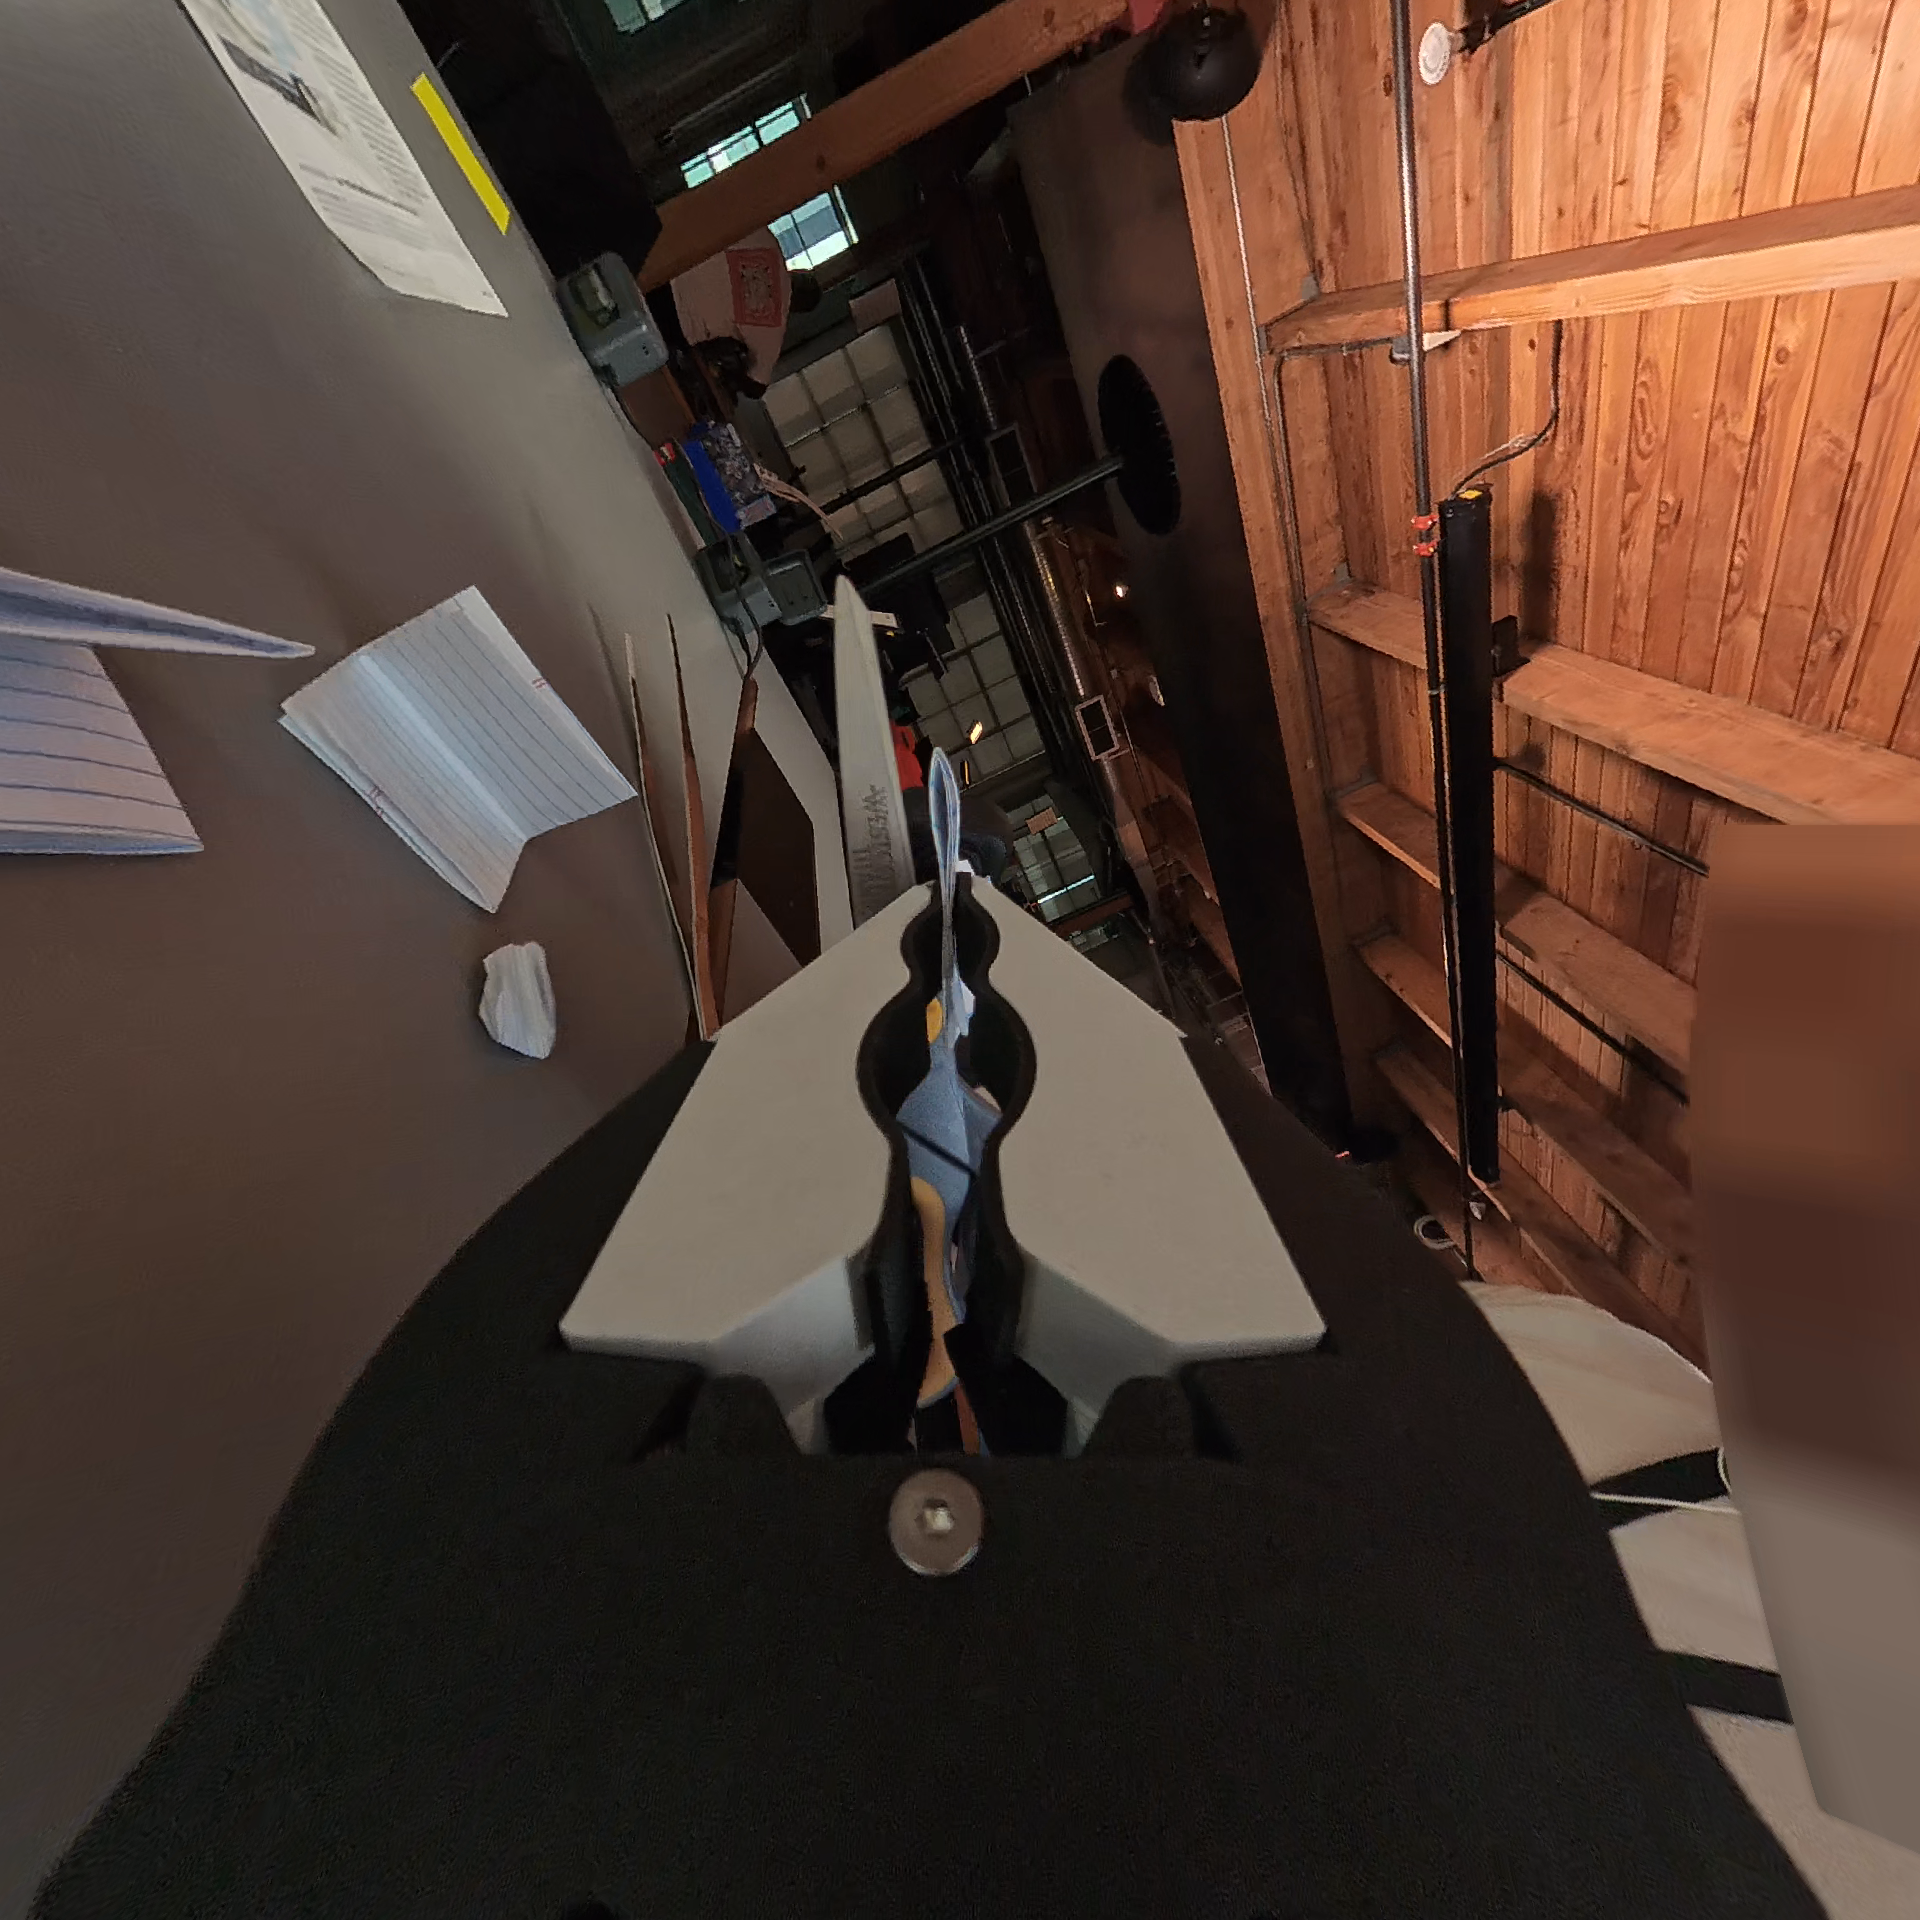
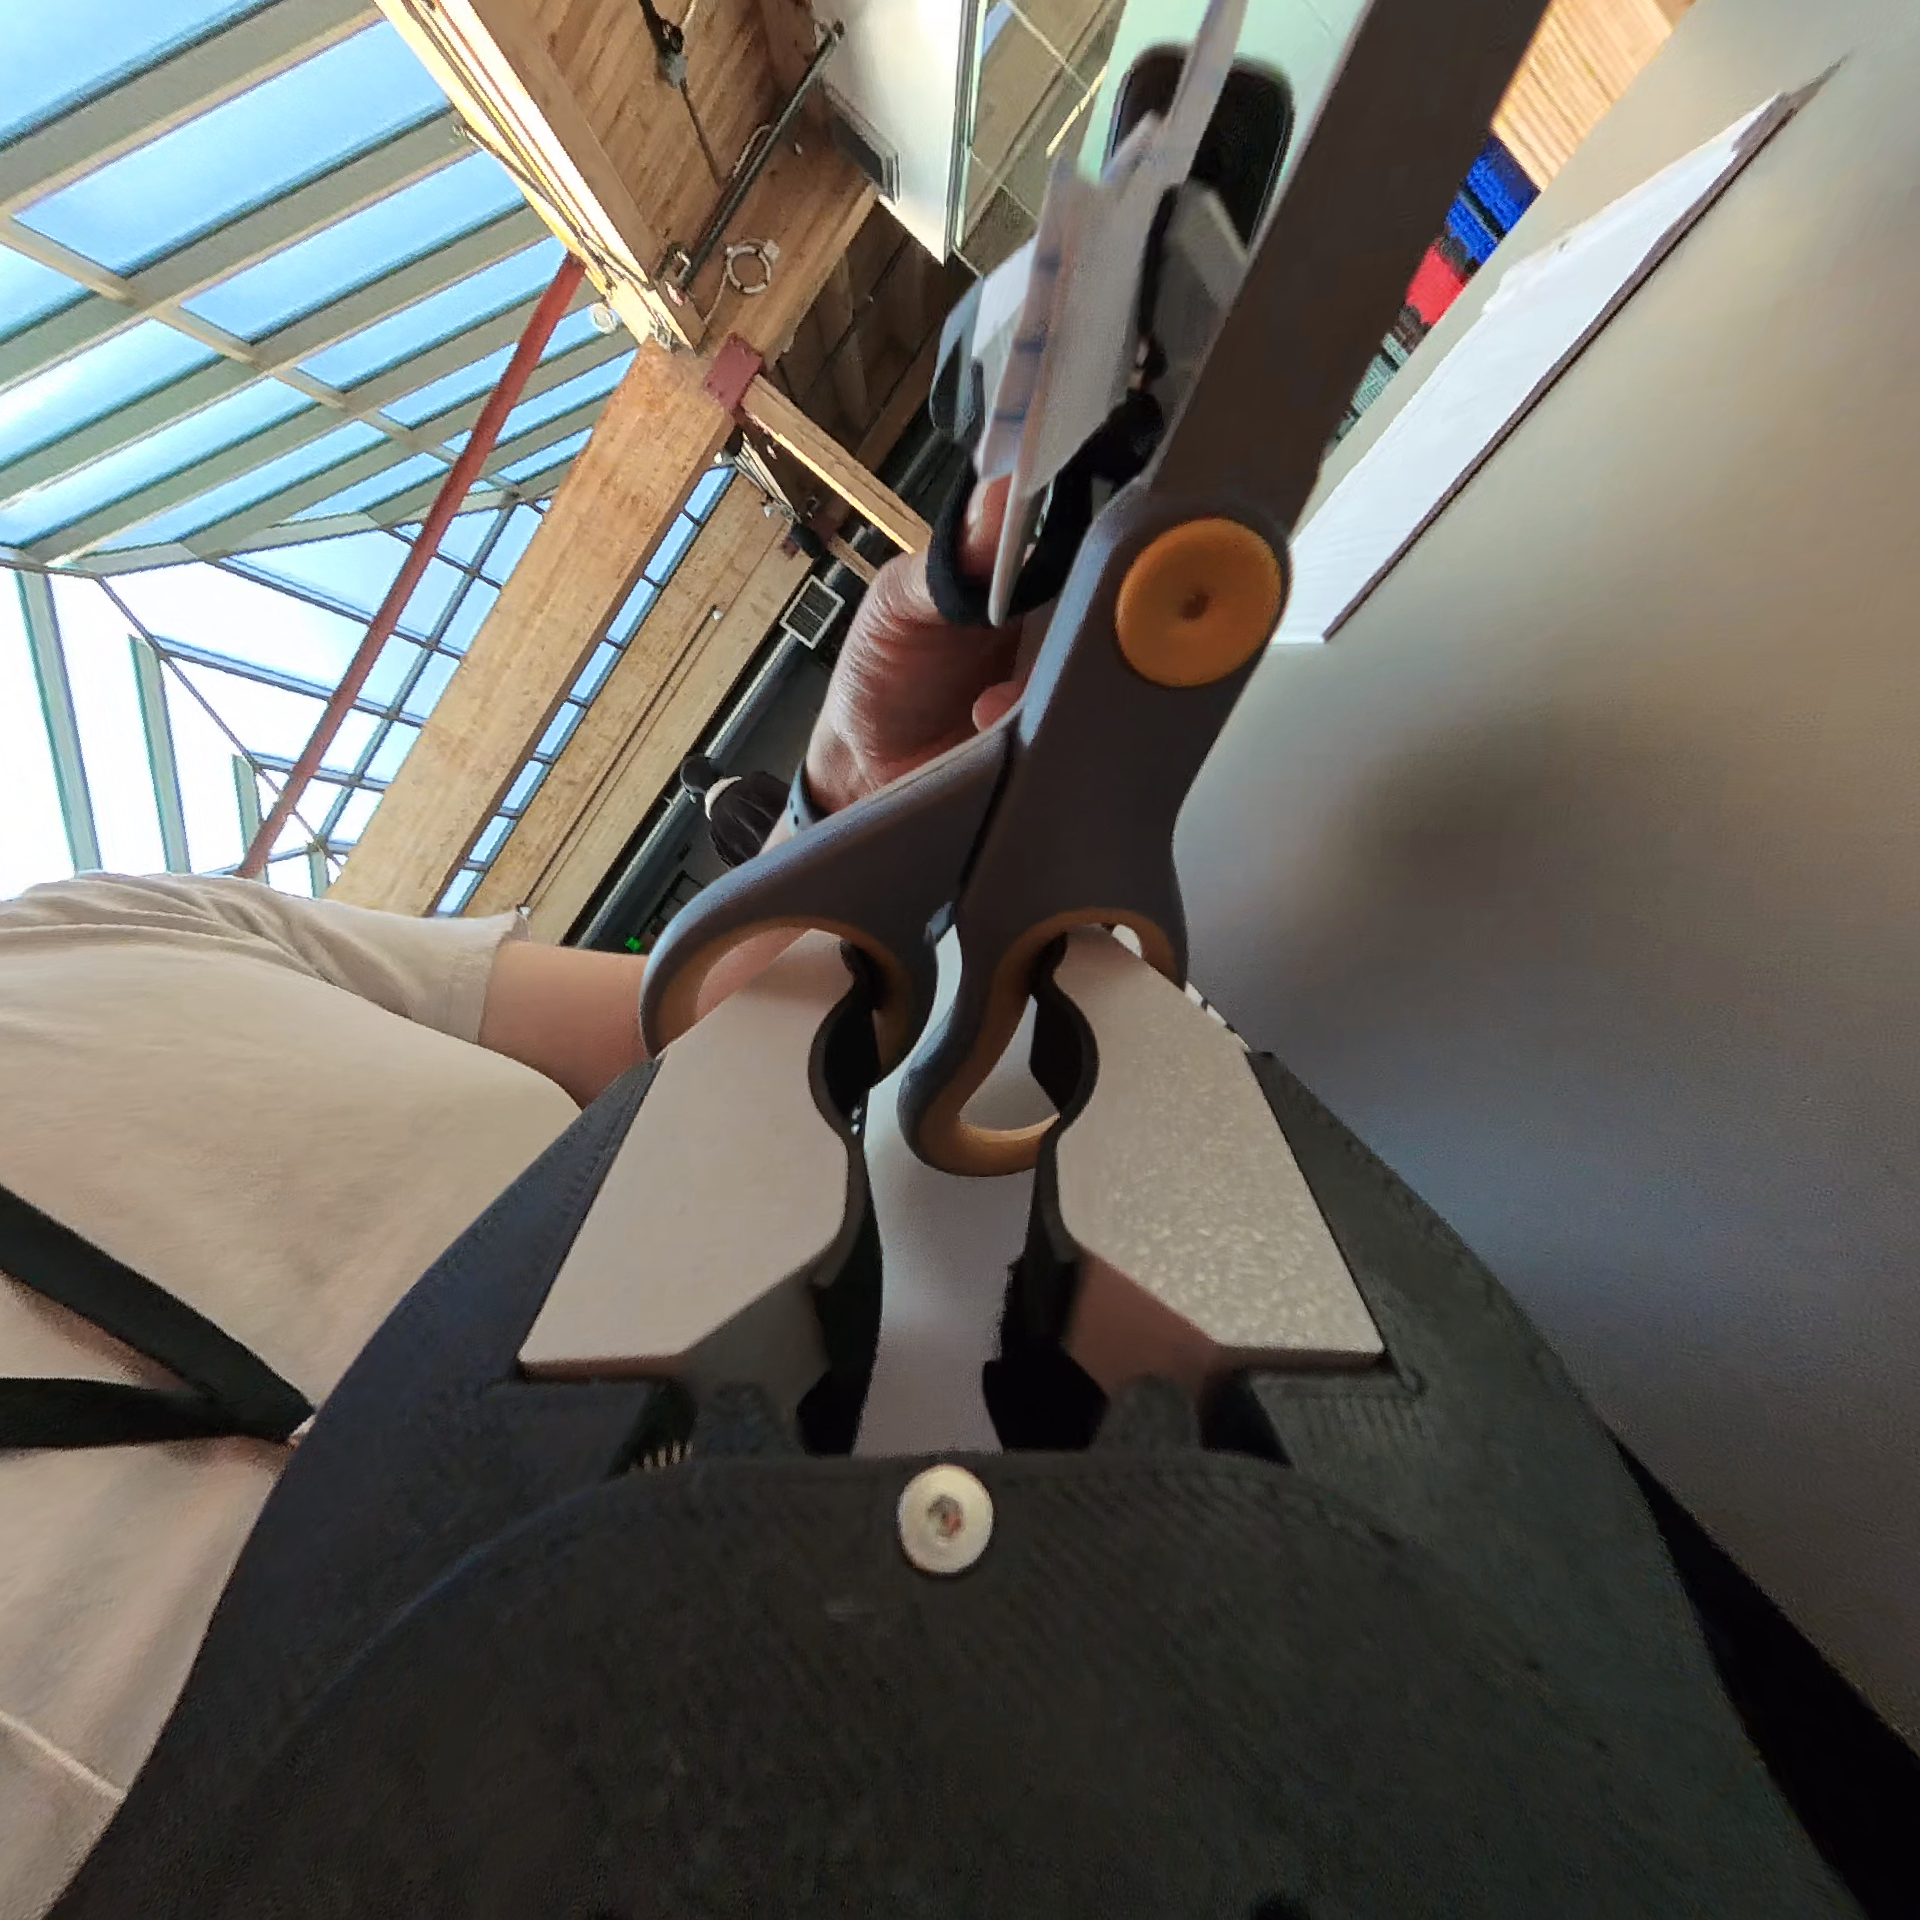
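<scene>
In the left wrist view my left gripper (image 1: 951, 894) is shut on a strip of lined paper (image 1: 941, 821), seen edge-on and sticking out past the fingertips. In the right wrist view my right gripper (image 2: 956, 966) holds grey scissors with an orange pivot (image 2: 1195, 603); its two fingers (image 2: 727, 1143) pass through the orange-lined handle loops. The scissor blade (image 2: 1351, 208) points up and away. Just left of it the other gripper, held by a hand (image 2: 904, 665), carries the blurred lined paper (image 2: 1049, 312) beside the blade.
A grey table (image 1: 260, 416) fills the left of the left wrist view, holding cut lined sheets (image 1: 457, 738), a crumpled paper ball (image 1: 517, 997) and a printed page (image 1: 343, 135). The table also shows in the right wrist view (image 2: 1558, 935). A person's light top with black strap (image 2: 208, 1143) is close. There is about 10 centimetres between the tips of the two grippers.
</scene>
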Motion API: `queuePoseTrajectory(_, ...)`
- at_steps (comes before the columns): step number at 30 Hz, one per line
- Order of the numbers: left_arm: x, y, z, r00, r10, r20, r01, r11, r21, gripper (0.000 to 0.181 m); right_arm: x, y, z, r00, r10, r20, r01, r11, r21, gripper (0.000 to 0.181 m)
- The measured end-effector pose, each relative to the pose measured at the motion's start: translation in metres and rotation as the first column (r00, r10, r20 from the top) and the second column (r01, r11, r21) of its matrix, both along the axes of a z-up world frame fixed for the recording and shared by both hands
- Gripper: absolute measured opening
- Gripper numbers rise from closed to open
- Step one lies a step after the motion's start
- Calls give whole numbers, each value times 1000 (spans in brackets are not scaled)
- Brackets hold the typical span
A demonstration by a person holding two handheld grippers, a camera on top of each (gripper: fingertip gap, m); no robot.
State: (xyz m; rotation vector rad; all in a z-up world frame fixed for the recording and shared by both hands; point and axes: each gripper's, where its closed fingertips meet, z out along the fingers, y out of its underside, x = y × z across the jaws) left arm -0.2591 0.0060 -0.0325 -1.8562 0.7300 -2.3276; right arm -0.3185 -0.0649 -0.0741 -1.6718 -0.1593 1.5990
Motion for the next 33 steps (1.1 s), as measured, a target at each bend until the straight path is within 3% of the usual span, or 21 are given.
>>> queuePoseTrajectory(3, -23, -4, 8, 999, -50, -5, 51, 993, 107, 0, 19, -10, 20, 999, -32, -43, 35, 998, 57, 23)
queuePoseTrajectory(5, -36, -11, -2, 988, -86, -127, 117, 957, 264, 0, 26, -29, 22, 998, -19, 64, 13, 997, 81, 23)
queuePoseTrajectory(7, -48, -21, -10, 959, -144, -243, 230, 898, 375, 0, 27, -47, 3, 966, 45, 254, -53, 998, 23, 22)
queuePoseTrajectory(10, -60, -25, -7, 926, -185, -329, 325, 832, 450, 0, 27, -60, -37, 853, 173, 492, -131, 984, -119, 22)
queuePoseTrajectory(14, -82, -20, -15, 838, -234, -493, 478, 752, 455, 0, 23, -46, -48, 779, 204, 592, -134, 978, -161, 22)
queuePoseTrajectory(16, -92, -13, -23, 796, -239, -557, 525, 730, 437, 0, 14, -37, -40, 789, 207, 579, -149, 978, -148, 21)
queuePoseTrajectory(19, -100, -1, -35, 770, -235, -593, 535, 744, 400, 0, 15, -17, -42, 786, 173, 594, -102, 983, -151, 21)
queuePoseTrajectory(22, -102, 11, -52, 753, -200, -626, 518, 767, 378, 0, 9, -7, -26, 848, 103, 520, -91, 995, -49, 21)
queuePoseTrajectory(26, -101, 3, -44, 789, -227, -571, 509, 761, 401, 0, 4, -19, -19, 874, 115, 473, -119, 993, -23, 22)
queuePoseTrajectory(30, -116, 6, -74, 671, -199, -714, 607, 700, 376, 0, 22, -33, -41, 811, 110, 574, -65, 993, -99, 21)
queuePoseTrajectory(33, -120, 14, -82, 619, -150, -771, 637, 670, 381, 0, 36, -48, -38, 804, 75, 590, -30, 996, -86, 21)
